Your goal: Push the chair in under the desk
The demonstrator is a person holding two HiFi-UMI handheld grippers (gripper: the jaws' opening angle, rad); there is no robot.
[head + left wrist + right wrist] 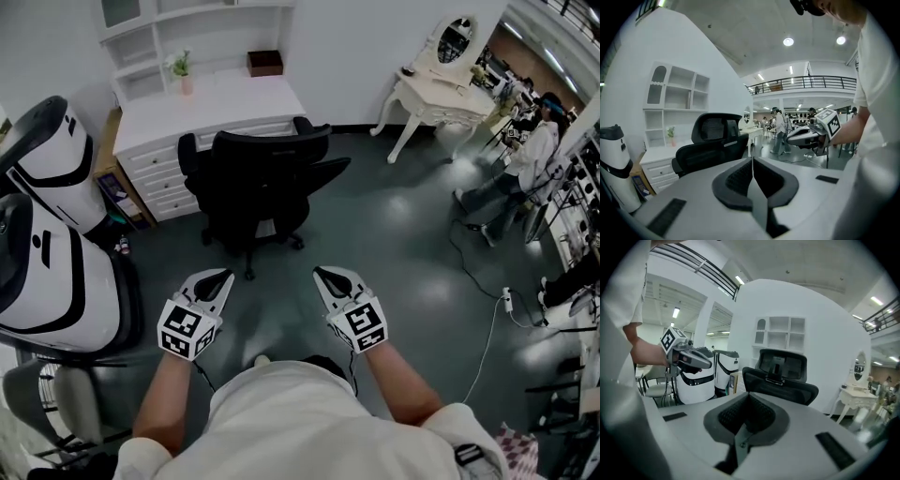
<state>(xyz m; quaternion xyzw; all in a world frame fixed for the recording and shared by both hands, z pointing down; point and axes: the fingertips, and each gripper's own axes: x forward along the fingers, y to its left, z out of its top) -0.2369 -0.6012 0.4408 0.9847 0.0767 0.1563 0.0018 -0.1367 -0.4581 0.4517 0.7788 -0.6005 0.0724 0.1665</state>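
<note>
A black office chair (258,183) stands pulled out from the white desk (211,112), its back toward me and turned a little to the right. My left gripper (226,276) and right gripper (321,272) hover side by side a short way behind the chair, touching nothing. Both are shut with nothing between the jaws. In the left gripper view the closed jaws (752,161) point at the chair (715,140), with the right gripper (806,136) off to the side. In the right gripper view the closed jaws (749,397) face the chair's backrest (780,380), and the left gripper (691,359) shows at the left.
Two white and black machines (42,234) crowd the left side. A white dressing table with a mirror (441,89) stands at the back right, and a person (534,159) is beyond it. Cables (487,309) trail over the grey floor at the right. A small plant (180,67) and a brown box (265,62) sit on the desk.
</note>
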